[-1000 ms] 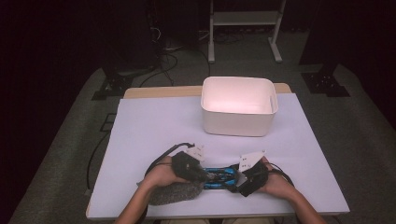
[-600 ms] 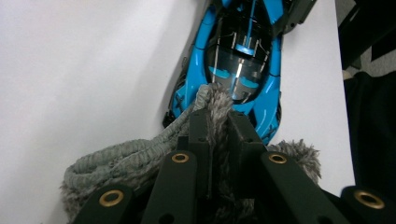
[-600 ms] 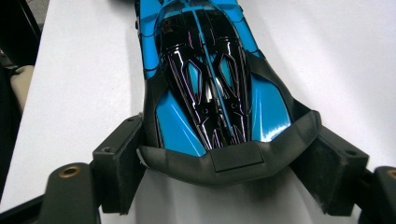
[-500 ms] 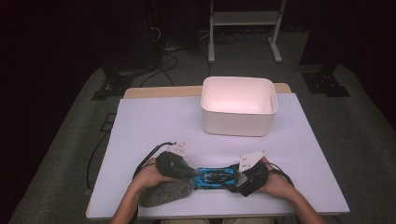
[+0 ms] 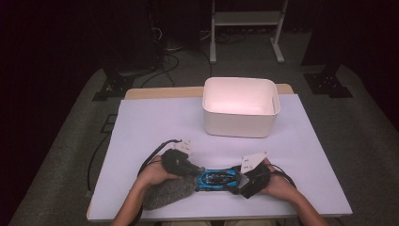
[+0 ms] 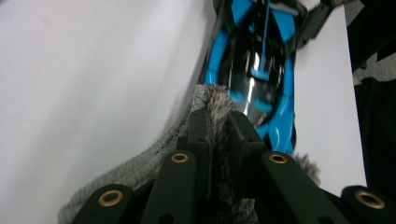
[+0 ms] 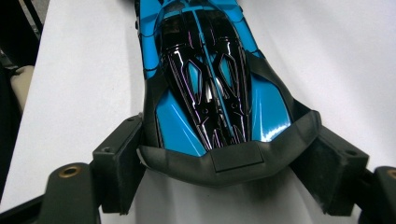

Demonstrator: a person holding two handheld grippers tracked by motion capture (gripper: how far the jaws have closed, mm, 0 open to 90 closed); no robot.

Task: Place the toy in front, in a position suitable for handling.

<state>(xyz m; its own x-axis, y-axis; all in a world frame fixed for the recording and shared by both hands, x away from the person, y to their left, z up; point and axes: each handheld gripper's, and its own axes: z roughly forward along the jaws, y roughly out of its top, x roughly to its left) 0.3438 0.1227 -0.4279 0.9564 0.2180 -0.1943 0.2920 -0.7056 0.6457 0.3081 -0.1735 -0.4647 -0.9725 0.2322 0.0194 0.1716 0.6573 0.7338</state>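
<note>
A glossy blue and black toy car [image 5: 217, 179] lies near the table's front edge. My right gripper [image 5: 243, 181] is shut on the car's black end piece; in the right gripper view the car [image 7: 210, 79] stretches away from my right gripper [image 7: 224, 165], a pad on either side of it. A grey fuzzy cloth [image 5: 167, 193] sits at the car's left end. My left gripper [image 6: 219, 122] is shut on a fold of this cloth [image 6: 214, 100], which touches the near end of the car [image 6: 261, 60]. From above, the left gripper [image 5: 189, 169] lies just left of the car.
A white rectangular bin [image 5: 240, 123] stands behind the car at mid-table. The table [image 5: 155, 127] has a pale sheet over it. Cables trail from both grippers. Dark floor and stand legs lie beyond the far edge.
My left gripper has slid left along the car with the cloth, so more of the blue body shows. The right gripper and the car have stayed put.
</note>
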